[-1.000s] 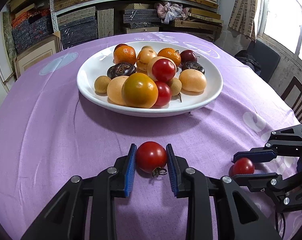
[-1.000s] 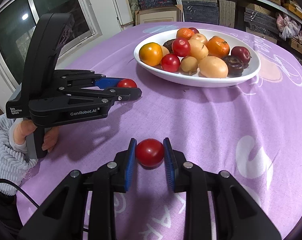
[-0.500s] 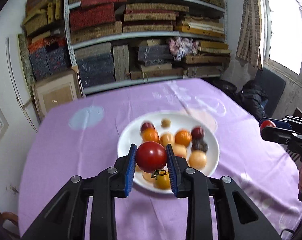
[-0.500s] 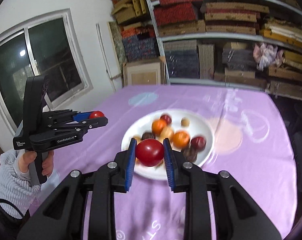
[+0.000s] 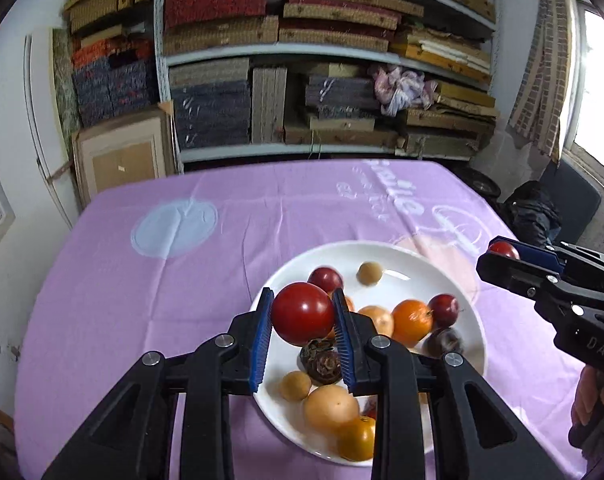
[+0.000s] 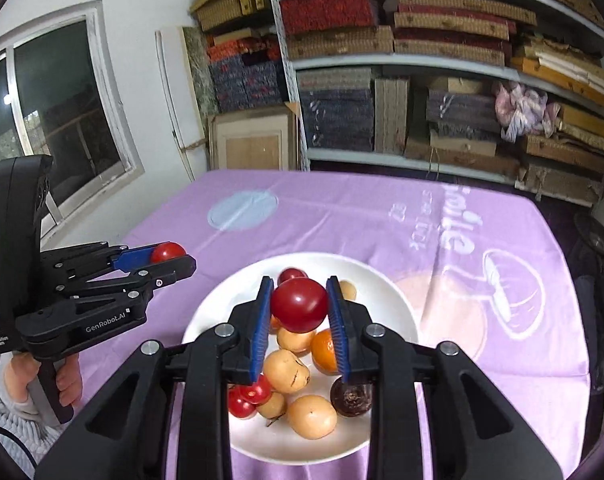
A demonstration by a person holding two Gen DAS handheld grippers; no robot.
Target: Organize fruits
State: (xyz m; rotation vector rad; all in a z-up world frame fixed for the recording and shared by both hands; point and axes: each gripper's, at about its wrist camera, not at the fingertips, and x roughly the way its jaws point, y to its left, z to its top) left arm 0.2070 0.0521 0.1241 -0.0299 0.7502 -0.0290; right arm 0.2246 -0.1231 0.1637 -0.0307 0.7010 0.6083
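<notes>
Now your left claw point(image 5: 303, 315) pinches a red tomato point(image 5: 302, 313) above the white plate point(image 5: 402, 264), and your right claw point(image 6: 299, 309) pinches another tomato point(image 6: 299, 303).

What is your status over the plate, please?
Left gripper shut on a tomato. Right gripper shut on another tomato. Both above the plate of fruit. Nothing in the way.
</notes>
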